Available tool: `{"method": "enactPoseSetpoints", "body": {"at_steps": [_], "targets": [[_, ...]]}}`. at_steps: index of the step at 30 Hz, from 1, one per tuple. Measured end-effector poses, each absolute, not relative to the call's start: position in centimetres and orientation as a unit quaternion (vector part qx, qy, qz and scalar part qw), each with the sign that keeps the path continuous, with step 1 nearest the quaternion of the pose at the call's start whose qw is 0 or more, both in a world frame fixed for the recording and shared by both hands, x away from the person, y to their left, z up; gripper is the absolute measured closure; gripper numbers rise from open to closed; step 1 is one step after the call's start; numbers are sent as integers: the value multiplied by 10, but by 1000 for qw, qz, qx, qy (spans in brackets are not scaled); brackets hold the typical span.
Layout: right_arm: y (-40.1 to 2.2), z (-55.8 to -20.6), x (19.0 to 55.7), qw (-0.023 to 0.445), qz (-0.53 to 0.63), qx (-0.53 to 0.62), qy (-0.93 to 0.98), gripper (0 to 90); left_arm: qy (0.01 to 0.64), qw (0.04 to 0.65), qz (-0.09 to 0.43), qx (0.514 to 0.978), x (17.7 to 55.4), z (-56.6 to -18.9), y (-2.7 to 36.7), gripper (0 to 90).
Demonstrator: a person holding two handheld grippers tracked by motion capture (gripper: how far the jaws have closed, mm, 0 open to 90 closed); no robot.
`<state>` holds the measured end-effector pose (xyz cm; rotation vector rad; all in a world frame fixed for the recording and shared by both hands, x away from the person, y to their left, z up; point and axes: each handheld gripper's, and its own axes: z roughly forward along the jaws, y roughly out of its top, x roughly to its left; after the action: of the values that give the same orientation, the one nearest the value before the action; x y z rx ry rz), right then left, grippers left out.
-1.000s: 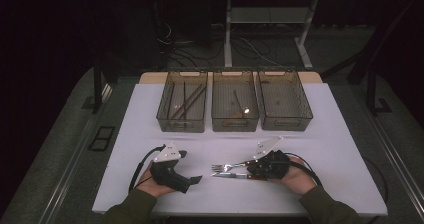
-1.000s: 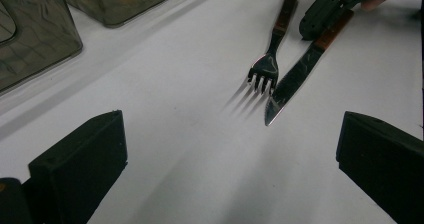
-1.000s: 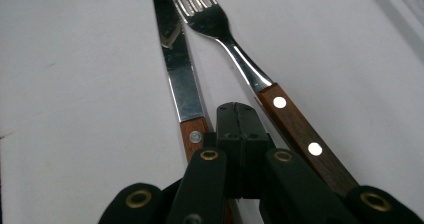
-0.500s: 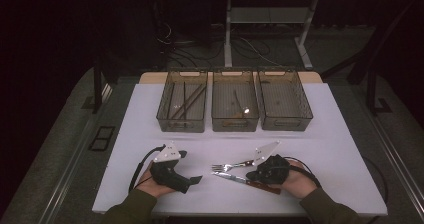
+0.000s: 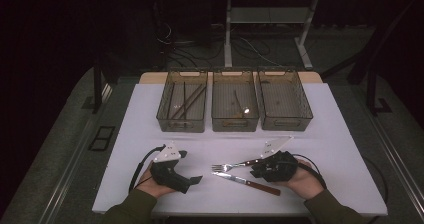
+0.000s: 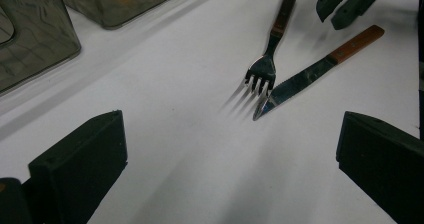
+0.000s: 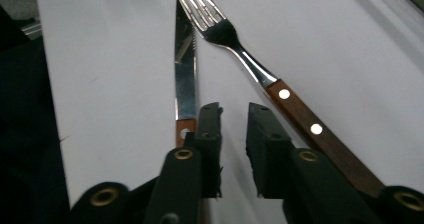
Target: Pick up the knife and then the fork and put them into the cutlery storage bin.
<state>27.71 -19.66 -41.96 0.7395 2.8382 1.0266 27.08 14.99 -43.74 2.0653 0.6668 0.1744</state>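
White table (image 5: 350,144) stretches bare around both hands. At left, the left gripper (image 6: 230,184) rests with jaws spread wide, nothing between them. Mid-table lie the fork (image 5: 235,165) and knife (image 5: 248,182), tips near each other. Rightward, the right gripper (image 7: 234,124), its jaws just opening, stands slightly parted over bare tabletop between both handles.

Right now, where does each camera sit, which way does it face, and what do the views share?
High view: above the person's side, looking forward and down on the table; both forearms and grippers enter from below.
Left gripper view: rides the left gripper, facing across its wide-apart jaws to the fork and knife.
Right gripper view: rides the right gripper, jaws slightly apart with nothing between them, having just been opening.
Shared: fork and knife.
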Motion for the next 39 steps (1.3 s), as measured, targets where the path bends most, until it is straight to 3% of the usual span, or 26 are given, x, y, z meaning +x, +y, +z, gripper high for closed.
{"method": "enactPoseSetpoints", "body": {"at_steps": [15, 26, 39], "targets": [[-184, -436, 264, 14, 314, 179, 932, 701, 271, 463, 71, 841, 271, -438, 150, 0], [-184, -440, 255, 62, 310, 141, 938, 770, 270, 461, 71, 842, 272, -438, 149, 0], [-187, -437, 261, 33, 327, 155, 932, 773, 266, 464, 69, 842, 272, -438, 149, 0]]}}
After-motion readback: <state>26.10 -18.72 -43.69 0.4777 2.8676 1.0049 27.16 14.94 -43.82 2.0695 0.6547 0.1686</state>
